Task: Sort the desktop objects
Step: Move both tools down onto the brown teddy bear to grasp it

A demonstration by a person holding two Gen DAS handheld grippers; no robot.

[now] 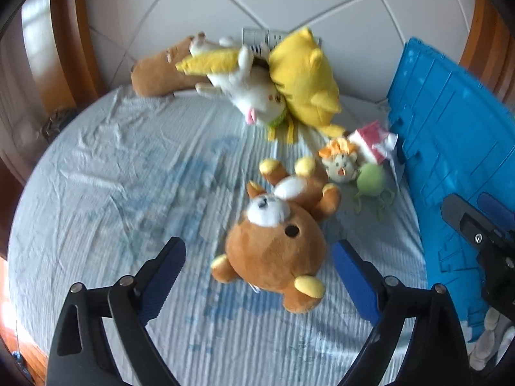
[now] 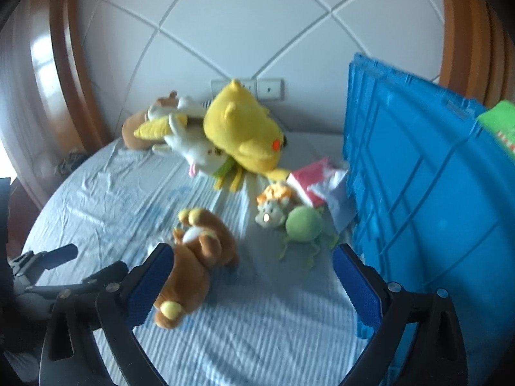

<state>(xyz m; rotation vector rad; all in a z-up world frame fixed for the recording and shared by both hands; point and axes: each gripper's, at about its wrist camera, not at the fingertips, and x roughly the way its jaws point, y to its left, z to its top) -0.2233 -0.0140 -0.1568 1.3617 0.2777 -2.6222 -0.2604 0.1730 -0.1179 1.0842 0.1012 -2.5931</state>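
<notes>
Brown bear (image 1: 273, 251): lying on the sheet (image 1: 112, 177) between my left tongs (image 1: 259, 259), spread wide, nothing gripped. Right tongs (image 2: 252, 270) released too, bear by the left finger. Blue crate (image 2: 418, 193) far right. Step: reaching. Next, I judge: lower, clench on the head.

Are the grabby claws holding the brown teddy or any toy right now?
No, nothing is held. The left gripper is open around the brown teddy's head without pinching it. The right gripper is open and empty.
</notes>
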